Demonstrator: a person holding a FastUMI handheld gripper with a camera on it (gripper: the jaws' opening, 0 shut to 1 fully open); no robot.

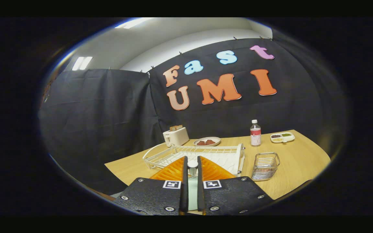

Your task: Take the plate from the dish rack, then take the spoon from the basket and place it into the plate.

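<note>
Between the nearly closed fingers of our gripper (192,168) we clamp what looks like the spoon (192,165), above the dish rack (195,154), basket (265,165) alongside.

No word or number can be read on any object. The bottle (255,133) carries a label too small to make out. Two square black-and-white coded markers (172,184) sit on the gripper (192,158), one on each finger, and the fingers press on the spoon (192,165) between them.
</note>
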